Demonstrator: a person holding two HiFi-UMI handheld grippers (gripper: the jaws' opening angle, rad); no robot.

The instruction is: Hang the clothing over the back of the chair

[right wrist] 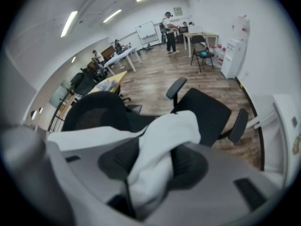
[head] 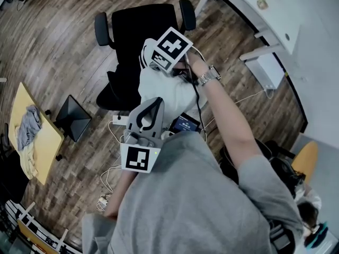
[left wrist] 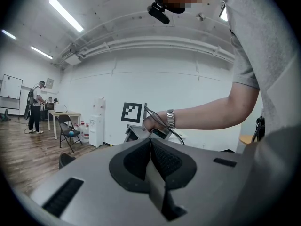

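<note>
A wide room with a wooden floor holds a black office chair in the middle. A yellow counter at the left carries a heap of grey cloth, and a white desk runs along the upper right. In the right gripper view, a standing person shows far off by a small table. The right hand-held gripper points steeply down over the chair. Its jaws stand well apart and released, with a thick fold of the white clothing lying loosely in the gap and brushing both dark pads. From that fold the clothing runs left in a pale band across the top edge of the chair's mesh back. The padded seat and both armrests lie beyond it. From the head view the clothing is a crumpled white bundle with dark stripes at one edge, bunched against the chair's back just under the right hand-held gripper's marker cube. The left hand-held gripper hangs nearly level, nearer the person. Its jaws are clenched tight together with nothing between them, clear of both clothing and chair.
</note>
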